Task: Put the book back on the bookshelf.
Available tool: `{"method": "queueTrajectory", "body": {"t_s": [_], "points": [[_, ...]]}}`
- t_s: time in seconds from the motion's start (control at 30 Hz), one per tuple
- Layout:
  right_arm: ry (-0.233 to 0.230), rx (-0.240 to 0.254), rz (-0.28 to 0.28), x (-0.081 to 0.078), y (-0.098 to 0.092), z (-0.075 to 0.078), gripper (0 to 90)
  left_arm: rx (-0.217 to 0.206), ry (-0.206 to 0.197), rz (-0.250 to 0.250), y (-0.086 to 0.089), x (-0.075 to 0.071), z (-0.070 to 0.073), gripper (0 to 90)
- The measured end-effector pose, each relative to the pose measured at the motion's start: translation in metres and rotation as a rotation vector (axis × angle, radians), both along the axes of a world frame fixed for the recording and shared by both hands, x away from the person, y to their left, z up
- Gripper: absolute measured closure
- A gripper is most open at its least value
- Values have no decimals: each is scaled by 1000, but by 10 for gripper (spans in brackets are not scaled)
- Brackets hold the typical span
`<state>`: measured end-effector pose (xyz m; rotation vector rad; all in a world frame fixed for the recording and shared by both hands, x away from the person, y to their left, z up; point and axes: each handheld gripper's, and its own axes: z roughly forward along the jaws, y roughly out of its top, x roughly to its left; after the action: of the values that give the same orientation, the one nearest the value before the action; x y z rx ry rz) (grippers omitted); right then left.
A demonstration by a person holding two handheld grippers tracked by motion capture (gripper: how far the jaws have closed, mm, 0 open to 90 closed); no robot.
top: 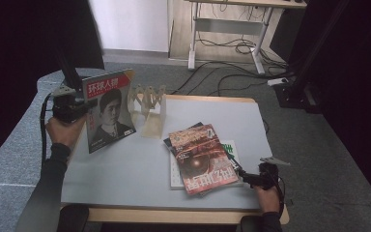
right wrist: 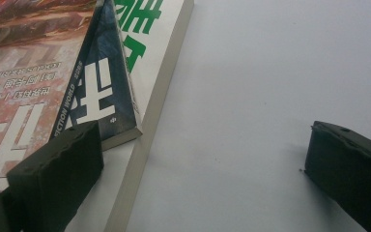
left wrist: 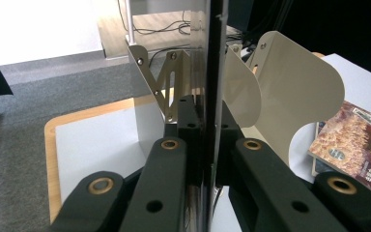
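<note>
Magazine [top: 107, 112] with a face on its cover stands up at the table's [top: 135, 169] left side, pinched tight by the left gripper [top: 75, 108] — right beside the cream book rack [top: 149, 108]. Right gripper [top: 251, 178] rests low with jaws wide apart — one pad [right wrist: 58, 171] lies over the stacked books [top: 203, 157].

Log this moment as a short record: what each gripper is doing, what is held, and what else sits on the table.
left gripper: shut on the portrait magazine, held upright on edge
right gripper: jaws open, low at the near right corner of the magazine stack
magazine stack: lies flat, red-covered issue on top
metal book rack: stands behind the held magazine, cream dividers upright
table: grey top, wooden rim
</note>
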<state>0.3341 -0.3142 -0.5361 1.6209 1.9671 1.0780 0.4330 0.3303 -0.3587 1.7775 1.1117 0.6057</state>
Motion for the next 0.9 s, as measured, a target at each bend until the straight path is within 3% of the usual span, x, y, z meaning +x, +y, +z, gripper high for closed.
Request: {"method": "queueTrajectory", "body": {"t_s": [0.33, 0.57, 0.77, 0.9], "points": [[0, 1, 0, 0, 0, 0, 0, 6, 15, -5, 8, -7, -6, 862], [0, 1, 0, 0, 0, 0, 0, 32, 36, -18, 12, -13, -4, 855], [0, 2, -1, 0, 0, 0, 0, 62, 65, -31, 13, -17, -2, 851], [0, 2, -1, 0, 0, 0, 0, 76, 108, -31, 15, -19, -1, 848]]}}
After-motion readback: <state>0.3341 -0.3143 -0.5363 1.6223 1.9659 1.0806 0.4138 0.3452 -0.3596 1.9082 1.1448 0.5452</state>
